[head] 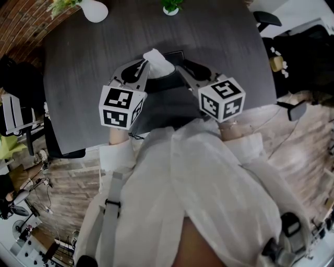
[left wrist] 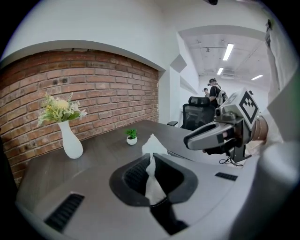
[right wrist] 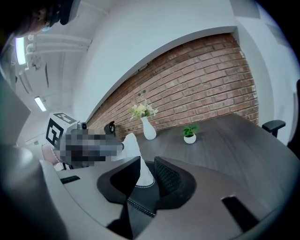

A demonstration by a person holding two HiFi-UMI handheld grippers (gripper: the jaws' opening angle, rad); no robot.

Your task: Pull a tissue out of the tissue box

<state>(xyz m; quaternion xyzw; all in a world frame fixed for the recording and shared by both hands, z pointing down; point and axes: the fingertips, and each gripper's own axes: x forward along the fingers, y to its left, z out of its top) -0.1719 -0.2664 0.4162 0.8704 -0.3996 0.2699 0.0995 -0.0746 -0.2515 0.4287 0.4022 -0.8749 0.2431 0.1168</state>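
Observation:
A white tissue (head: 158,61) stands up out of a dark, stitched tissue box (head: 166,82) near the middle of the grey table (head: 78,62). My left gripper (head: 144,68) is shut on the tissue, which runs as a pinched strip (left wrist: 153,177) between its jaws. My right gripper (head: 182,70) comes in from the right. The box's stitched edge (right wrist: 140,199) fills the gap between its jaws, with the tissue (right wrist: 133,150) rising just behind. In the left gripper view the right gripper (left wrist: 220,133) hangs close on the right.
A white vase with flowers (head: 95,9) and a small potted plant (head: 170,6) stand at the table's far edge, before a brick wall (left wrist: 93,89). Black office chairs (left wrist: 199,115) stand beyond the table's right end. People (left wrist: 213,89) stand far behind.

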